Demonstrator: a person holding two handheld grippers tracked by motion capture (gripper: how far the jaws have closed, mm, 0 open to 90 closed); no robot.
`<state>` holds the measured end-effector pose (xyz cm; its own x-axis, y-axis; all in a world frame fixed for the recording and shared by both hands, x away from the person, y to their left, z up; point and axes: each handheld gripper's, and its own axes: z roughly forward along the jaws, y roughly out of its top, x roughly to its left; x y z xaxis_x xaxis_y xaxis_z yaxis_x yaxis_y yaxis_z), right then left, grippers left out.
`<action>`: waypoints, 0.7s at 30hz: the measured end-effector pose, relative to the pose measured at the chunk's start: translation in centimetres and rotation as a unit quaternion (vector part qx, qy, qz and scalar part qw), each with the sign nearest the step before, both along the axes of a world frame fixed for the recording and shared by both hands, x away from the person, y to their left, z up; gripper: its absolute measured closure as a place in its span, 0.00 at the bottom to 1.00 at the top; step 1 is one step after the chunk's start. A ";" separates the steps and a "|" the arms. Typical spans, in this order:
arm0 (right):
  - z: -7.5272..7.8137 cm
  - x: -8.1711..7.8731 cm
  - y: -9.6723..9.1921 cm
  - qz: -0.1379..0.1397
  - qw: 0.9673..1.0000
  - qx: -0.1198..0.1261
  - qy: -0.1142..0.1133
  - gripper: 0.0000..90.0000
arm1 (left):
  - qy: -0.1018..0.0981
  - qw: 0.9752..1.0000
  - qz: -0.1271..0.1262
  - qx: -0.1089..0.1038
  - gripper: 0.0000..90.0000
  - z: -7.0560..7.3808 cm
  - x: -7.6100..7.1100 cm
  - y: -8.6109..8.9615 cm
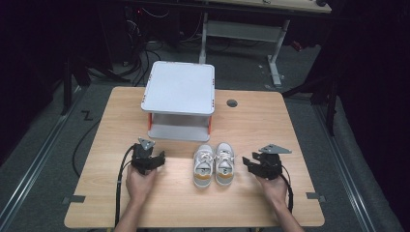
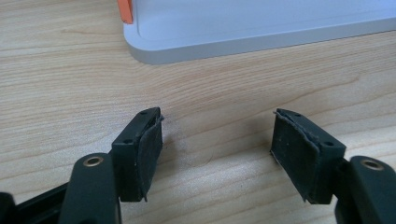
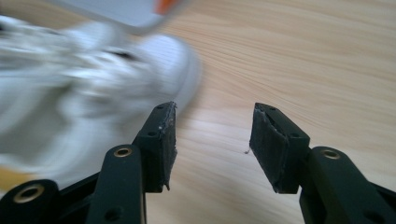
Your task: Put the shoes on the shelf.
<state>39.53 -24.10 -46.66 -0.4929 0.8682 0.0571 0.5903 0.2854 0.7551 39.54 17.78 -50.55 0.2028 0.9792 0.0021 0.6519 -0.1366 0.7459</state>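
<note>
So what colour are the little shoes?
The shoes are white, with orange-tan patches at the heels. The high view shows them best.

On my worktop a two-tier stand sits at the far middle edge. In front of it, slightly right, a pair of shoes lies side by side, toes toward the stand. My left gripper rests left of the shoes, my right gripper right of them; its blurred view suggests the shoes are just beside it.
</note>
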 end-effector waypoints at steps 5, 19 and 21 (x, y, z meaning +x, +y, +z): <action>-2.1 1.7 -2.8 -0.050 0.998 -0.019 0.022 0.55 | -0.001 1.000 0.000 0.000 0.38 0.0 0.1 0.0; -3.4 2.6 -4.2 -0.089 0.995 -0.041 -0.004 0.50 | -0.010 0.999 -0.027 -0.013 0.43 2.0 -1.7 -1.9; -3.4 2.6 -4.2 -0.089 0.995 -0.041 -0.004 0.49 | -0.012 0.999 -0.035 -0.030 0.44 3.0 -2.6 -2.5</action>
<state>42.11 -28.31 -50.10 -0.3310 0.9434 -0.0211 0.6313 0.2380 0.7381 36.91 15.30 -47.51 0.2714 0.9611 -0.0509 0.6237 -0.1354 0.7698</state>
